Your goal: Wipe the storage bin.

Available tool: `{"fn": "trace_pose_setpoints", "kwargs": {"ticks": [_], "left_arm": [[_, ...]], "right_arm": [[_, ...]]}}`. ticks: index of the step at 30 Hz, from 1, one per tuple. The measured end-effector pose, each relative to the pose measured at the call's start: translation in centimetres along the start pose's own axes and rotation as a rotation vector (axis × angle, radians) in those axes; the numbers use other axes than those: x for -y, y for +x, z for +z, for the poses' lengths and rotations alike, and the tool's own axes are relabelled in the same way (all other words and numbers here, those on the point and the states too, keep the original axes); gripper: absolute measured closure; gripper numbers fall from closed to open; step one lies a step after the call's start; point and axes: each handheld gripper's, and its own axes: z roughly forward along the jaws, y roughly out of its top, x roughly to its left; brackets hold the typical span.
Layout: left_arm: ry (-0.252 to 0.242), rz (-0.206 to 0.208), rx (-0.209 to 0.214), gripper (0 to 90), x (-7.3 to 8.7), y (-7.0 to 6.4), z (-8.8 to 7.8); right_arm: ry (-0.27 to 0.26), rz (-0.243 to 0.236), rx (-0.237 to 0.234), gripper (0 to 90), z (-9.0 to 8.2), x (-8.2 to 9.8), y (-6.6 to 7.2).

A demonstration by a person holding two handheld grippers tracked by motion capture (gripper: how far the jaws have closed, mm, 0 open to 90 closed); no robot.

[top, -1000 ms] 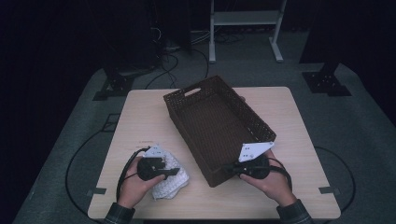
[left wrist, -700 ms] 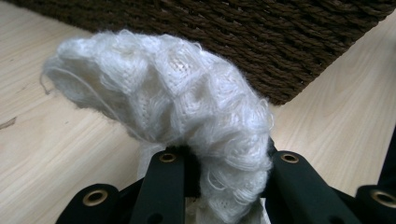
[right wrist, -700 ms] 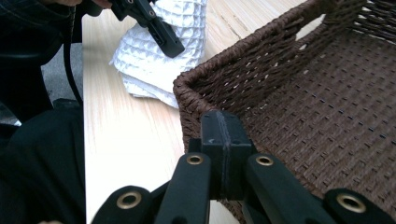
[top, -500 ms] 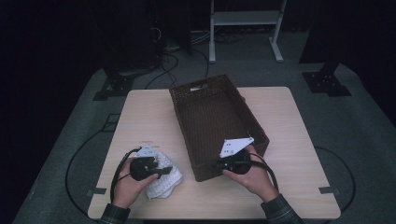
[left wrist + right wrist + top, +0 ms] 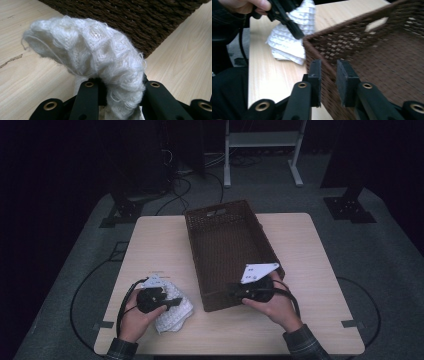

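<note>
Both tongs have something in their bite. My left tongs [image 5: 172,303] are clenched on the white knitted cloth [image 5: 172,314], whose bunched folds well up between the jaws in the left gripper view [image 5: 100,57]. My right tongs [image 5: 234,293] grip the near wall of the brown wicker basket [image 5: 227,270], one jaw outside and one inside the rim, as the right gripper view shows [image 5: 328,75]; whether the pads press the weave hard I cannot tell.

That cloth lies on the near left of the tabletop [image 5: 305,255], just beside the basket's near left corner and largely under my left hand [image 5: 137,317]. The basket stands at the middle of the tabletop, running from near to far with a handle slot in its far wall, and it looks empty.

I judge the step in hand to be getting the cloth into the basket while the right tongs steady it. To do it well, I would lift the cloth high enough that its hanging folds pass over the rim rather than snag on the weave, keep the right grip firm so the basket does not skid, and release only once the bundle is over the floor of the basket.
</note>
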Motion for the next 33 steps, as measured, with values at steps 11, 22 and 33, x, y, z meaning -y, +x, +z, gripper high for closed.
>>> {"fn": "trace_pose_setpoints", "kwargs": {"ticks": [11,22,33], "left_arm": [[-0.017,-0.005,0.002,73.1,0.0,0.4,-0.1],[-0.017,-0.009,0.001,73.2,0.0,0.5,-0.3],[-0.024,-0.014,0.002,72.9,0.0,0.5,-0.3]], "right_arm": [[-0.011,0.064,0.151,60.9,-5.7,3.6,-4.1],[0.046,0.077,0.167,52.8,-7.0,5.9,-6.7],[0.049,0.074,0.183,55.9,-6.1,6.4,-6.6]]}}
